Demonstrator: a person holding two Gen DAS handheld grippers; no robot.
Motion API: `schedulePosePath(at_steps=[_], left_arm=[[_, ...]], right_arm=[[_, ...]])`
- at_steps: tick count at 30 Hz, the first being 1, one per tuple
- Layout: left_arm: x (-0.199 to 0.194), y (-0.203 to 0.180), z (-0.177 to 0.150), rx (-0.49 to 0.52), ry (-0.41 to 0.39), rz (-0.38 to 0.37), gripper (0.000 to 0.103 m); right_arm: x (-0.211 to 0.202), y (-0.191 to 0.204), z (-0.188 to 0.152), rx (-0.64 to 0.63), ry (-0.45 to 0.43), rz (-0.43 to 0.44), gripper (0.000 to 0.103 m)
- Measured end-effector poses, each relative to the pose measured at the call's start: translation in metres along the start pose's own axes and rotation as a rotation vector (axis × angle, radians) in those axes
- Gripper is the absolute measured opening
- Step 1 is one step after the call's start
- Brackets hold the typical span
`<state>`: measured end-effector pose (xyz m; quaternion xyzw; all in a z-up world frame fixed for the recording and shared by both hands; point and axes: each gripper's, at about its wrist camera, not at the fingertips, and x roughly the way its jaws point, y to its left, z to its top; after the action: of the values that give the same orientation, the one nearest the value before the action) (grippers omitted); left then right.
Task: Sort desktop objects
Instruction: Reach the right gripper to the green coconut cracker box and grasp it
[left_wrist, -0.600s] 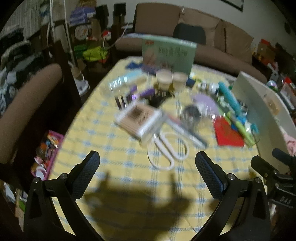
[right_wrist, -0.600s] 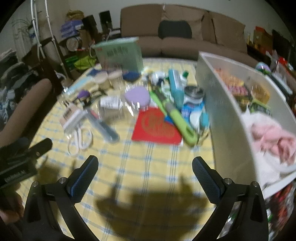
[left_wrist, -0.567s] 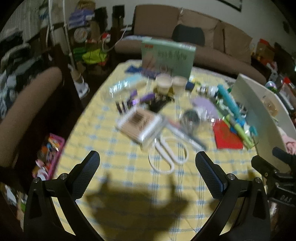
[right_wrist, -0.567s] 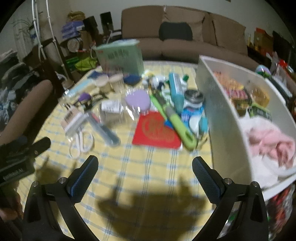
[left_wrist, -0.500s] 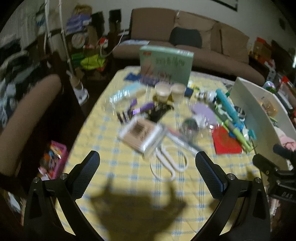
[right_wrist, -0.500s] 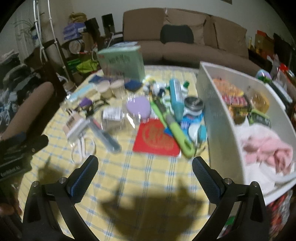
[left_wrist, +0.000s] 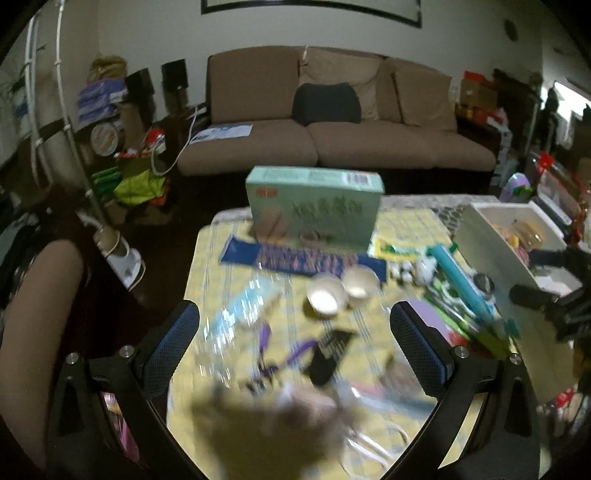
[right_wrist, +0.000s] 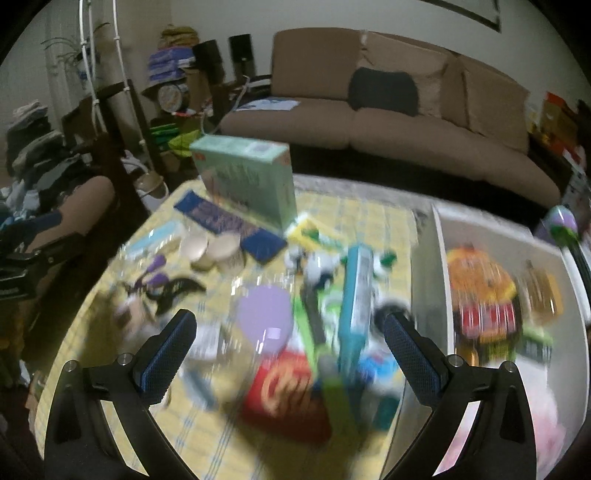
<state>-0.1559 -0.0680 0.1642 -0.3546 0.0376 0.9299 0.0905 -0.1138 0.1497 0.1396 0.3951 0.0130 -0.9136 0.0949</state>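
Red packet (right_wrist: 288, 398) shows only past the right gripper (right_wrist: 290, 349); both grippers' fingers (left_wrist: 173, 343) gape wide, empty.

Checked cloth tablecloth (left_wrist: 207, 266), matt card box (left_wrist: 314, 206)

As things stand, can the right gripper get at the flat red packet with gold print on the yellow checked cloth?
Probably yes. The right gripper is open and empty, and the flat red packet lies just below and ahead of it, top uncovered. A green pen-like stick lies along its right edge and may get nudged.
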Motion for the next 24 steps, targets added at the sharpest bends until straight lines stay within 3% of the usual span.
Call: schedulePosePath(at_steps=[7,13,16,18,24], left_arm=[[0.083,0.037,0.040,0.089,0.021,0.003,0.103],[0.135,0.035,0.059,0.270,0.063,0.058,0.103],[0.155,0.035,0.065,0.314,0.065,0.075,0.103],[0.170,0.039,0.067,0.312,0.078,0.073,0.103],[0.204,0.042,0.068,0.292,0.078,0.054,0.103]], right_arm=[[0.054,-0.012,0.078,-0.115,0.004,0.136,0.103],[0.102,0.010,0.129,-0.386,0.062,0.114,0.103],[0.123,0.018,0.143,-0.463,0.053,0.120,0.103],[0.141,0.024,0.147,-0.501,0.064,0.148,0.103],[0.196,0.040,0.147,-0.593,0.091,0.126,0.103]])
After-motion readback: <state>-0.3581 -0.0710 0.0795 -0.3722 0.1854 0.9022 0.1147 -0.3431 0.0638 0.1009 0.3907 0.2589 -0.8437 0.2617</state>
